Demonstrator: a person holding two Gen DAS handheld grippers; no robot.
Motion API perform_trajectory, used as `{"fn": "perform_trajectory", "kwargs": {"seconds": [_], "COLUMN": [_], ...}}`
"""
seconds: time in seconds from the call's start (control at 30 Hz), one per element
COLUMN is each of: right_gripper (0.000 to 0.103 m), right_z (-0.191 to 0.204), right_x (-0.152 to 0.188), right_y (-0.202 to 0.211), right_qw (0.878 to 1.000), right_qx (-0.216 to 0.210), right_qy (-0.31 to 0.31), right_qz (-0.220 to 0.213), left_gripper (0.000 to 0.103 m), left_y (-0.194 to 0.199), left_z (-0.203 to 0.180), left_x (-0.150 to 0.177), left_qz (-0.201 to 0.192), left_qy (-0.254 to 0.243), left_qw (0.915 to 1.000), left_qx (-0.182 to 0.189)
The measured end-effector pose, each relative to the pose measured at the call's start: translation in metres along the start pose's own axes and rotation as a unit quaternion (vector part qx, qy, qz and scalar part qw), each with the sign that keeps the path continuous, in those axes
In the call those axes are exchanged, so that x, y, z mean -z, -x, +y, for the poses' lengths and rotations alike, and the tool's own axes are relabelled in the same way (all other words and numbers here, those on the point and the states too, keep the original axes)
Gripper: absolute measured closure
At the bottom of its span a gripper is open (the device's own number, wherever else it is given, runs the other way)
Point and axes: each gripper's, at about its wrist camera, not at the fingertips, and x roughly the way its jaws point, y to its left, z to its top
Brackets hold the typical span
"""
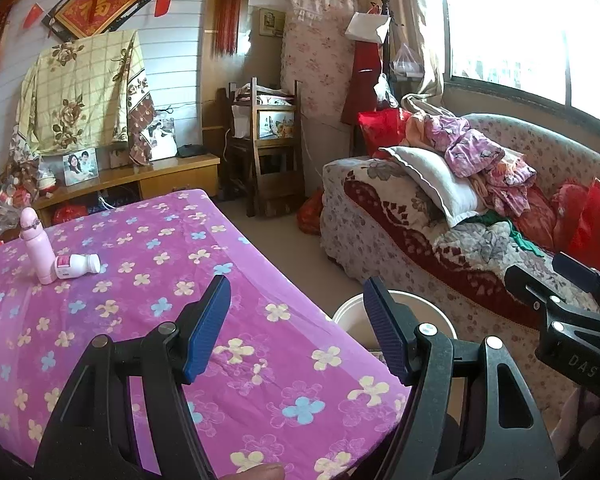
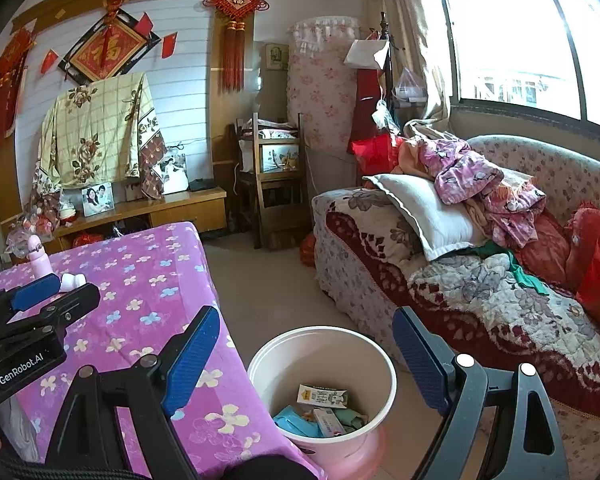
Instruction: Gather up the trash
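A white and pink bin [image 2: 384, 364] stands on the floor beside the table; it holds a milk carton [image 2: 322, 396] and several wrappers. Its rim shows in the left wrist view [image 1: 348, 308]. My right gripper [image 2: 306, 360] is open and empty above the bin. My left gripper [image 1: 296, 328] is open and empty over the table's right edge. A small white bottle [image 1: 78, 266] lies on its side on the purple flowered tablecloth [image 1: 148, 264], touching an upright pink flask [image 1: 36, 244], at the far left. The right gripper also shows in the left wrist view [image 1: 572, 292], and the left gripper shows in the right wrist view [image 2: 48, 290].
A sofa [image 2: 480, 300] piled with a pillow and clothes stands to the right of the bin. A wooden chair [image 2: 276, 184] and a low cabinet [image 2: 172, 208] with photo frames stand at the back wall. Bare floor [image 2: 268, 280] lies between table and sofa.
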Motion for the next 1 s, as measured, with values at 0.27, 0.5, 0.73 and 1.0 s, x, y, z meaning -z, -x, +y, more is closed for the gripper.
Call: {"fn": "perform_trajectory", "kwargs": {"seconds": [0.27, 0.5, 0.73, 1.0], "right_gripper": [0.017, 0.017, 0.017, 0.016], "right_z": [-0.0018, -0.0018, -0.0013, 0.0], "right_x": [0.0011, 0.0011, 0.0012, 0.0022], "right_y": [-0.0017, -0.0022, -0.0023, -0.0036], "right_qw": [1.0, 1.0, 1.0, 1.0], "right_qx": [0.002, 0.002, 0.001, 0.003], "right_qy": [-0.001, -0.001, -0.002, -0.003], "right_qz": [0.003, 0.002, 0.003, 0.0], "left_gripper": [0.035, 0.035, 0.035, 0.035], "left_y": [-0.0016, -0.002, -0.0024, -0.0054], "left_z": [0.0016, 0.0033, 0.0036, 0.0018], "left_x": [0.0018, 0.003, 0.0041, 0.006], "left_qz": [0.002, 0.0, 0.003, 0.009], "left_qy": [0.003, 0.006, 0.008, 0.014], "left_qw": [1.0, 1.0, 1.0, 0.9999], "left_qx": [0.003, 0.002, 0.0, -0.001]}}
